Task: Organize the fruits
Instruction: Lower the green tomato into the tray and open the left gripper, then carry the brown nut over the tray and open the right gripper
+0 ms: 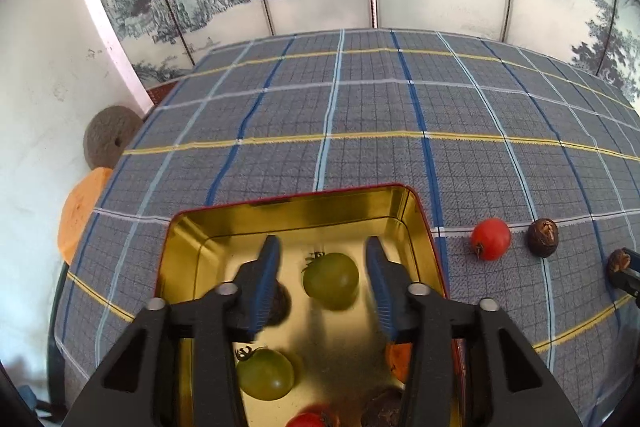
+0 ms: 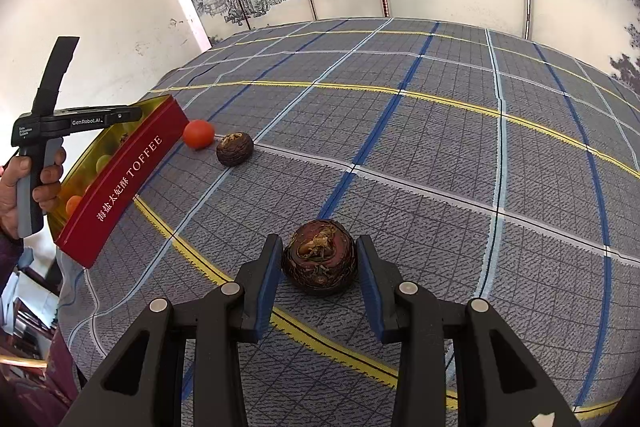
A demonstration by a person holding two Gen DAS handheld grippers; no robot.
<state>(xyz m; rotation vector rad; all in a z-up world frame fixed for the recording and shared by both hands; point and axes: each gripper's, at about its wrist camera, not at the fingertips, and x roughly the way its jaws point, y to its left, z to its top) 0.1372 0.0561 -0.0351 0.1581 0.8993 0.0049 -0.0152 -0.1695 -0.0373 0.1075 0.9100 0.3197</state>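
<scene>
Water chestnut [image 2: 319,257], dark, hard-shelled and probably light, sat on the checked cloth [image 2: 440,155] between the right gripper's [image 2: 318,277] pads, which were closed against its flanks, a sound hold across the widest part. Over the gold-lined tin [image 1: 416,223], the left gripper [image 1: 322,285] stood open and empty above a smooth green tomato [image 1: 330,281], soft and easily bruised. Another chestnut [image 2: 234,148] and a red tomato [image 2: 198,133] lay beside the tin.

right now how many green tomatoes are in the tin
2. One green tomato lies between the left gripper's open fingers, the other nearer the camera. The gripper may hide more.
</scene>
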